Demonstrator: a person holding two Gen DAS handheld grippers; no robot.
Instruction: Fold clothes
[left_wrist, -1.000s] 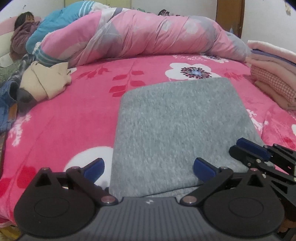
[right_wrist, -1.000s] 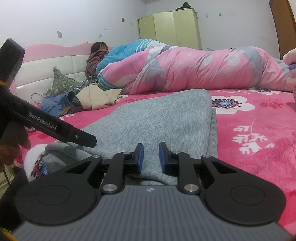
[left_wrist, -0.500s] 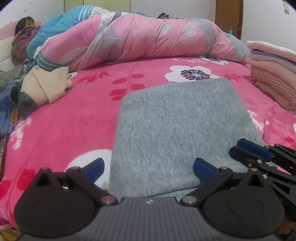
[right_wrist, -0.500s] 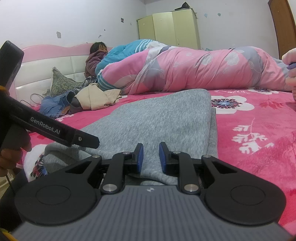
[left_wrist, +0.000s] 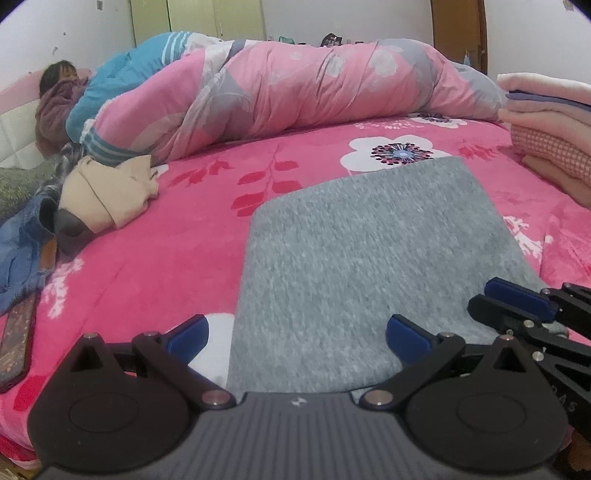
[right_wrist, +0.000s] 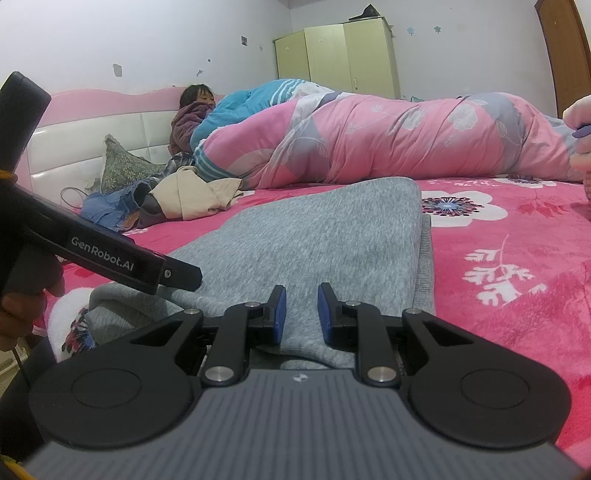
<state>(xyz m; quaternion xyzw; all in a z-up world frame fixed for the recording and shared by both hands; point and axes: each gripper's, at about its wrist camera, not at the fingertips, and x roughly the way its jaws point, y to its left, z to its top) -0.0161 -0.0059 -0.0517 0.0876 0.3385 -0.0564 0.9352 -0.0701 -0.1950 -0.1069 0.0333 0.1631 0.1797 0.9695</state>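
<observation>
The right gripper (right_wrist: 300, 310) has its jaws nearly closed on the near edge of the grey garment (left_wrist: 354, 251); whether they actually pinch the cloth cannot be told. The left gripper (left_wrist: 295, 338) is spread wide over that same edge. The garment lies folded flat on the pink bed (left_wrist: 155, 258). Beyond wait a folded stack (left_wrist: 550, 147) and a loose beige garment (left_wrist: 107, 188). Either another fold or a transfer to the stack would fit.

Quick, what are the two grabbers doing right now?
Left gripper: open wide, holding nothing, over the grey garment.
Right gripper: nearly closed, pinching the grey garment's near edge.
</observation>
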